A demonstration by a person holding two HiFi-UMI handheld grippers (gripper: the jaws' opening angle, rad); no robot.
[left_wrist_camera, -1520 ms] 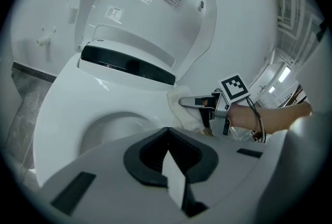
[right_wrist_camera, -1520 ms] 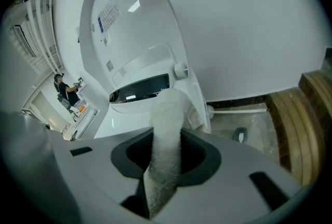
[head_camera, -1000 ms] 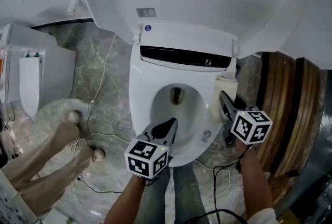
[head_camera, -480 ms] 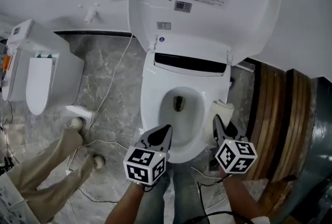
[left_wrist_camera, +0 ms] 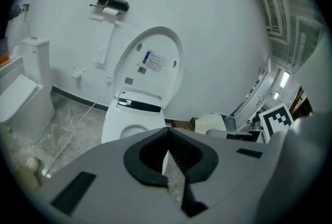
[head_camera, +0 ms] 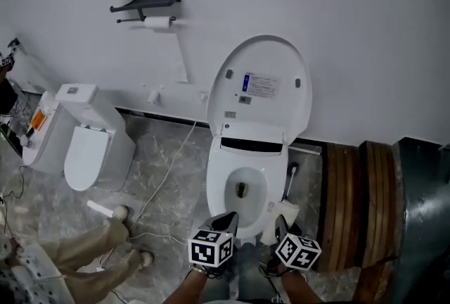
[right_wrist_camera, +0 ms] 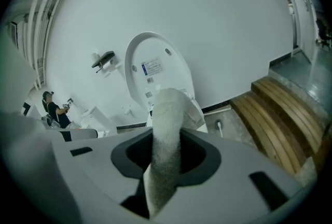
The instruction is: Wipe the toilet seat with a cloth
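A person stands at the front of a white toilet (head_camera: 219,183) whose lid (head_camera: 260,84) is raised against the white wall; the seat (head_camera: 263,191) around the bowl is down. The left hand-held gripper (head_camera: 228,218) sits over the front rim of the bowl, its jaws closed together with nothing between them. The right hand-held gripper (head_camera: 280,222) is just beside it, at the toilet's front right edge, and its jaws are clamped on a pale cloth (head_camera: 287,209). In the right gripper view the cloth stands up out of the jaws as a thick, fuzzy fold. Whether the cloth touches the seat cannot be told.

A second, smaller toilet (head_camera: 91,148) stands well to the left on the grey marbled floor (head_camera: 169,169), and a paper holder (head_camera: 144,3) is fixed to the wall above it. Wooden boards (head_camera: 344,197) lie to the right of the toilet. Another person's legs (head_camera: 77,253) show at the lower left.
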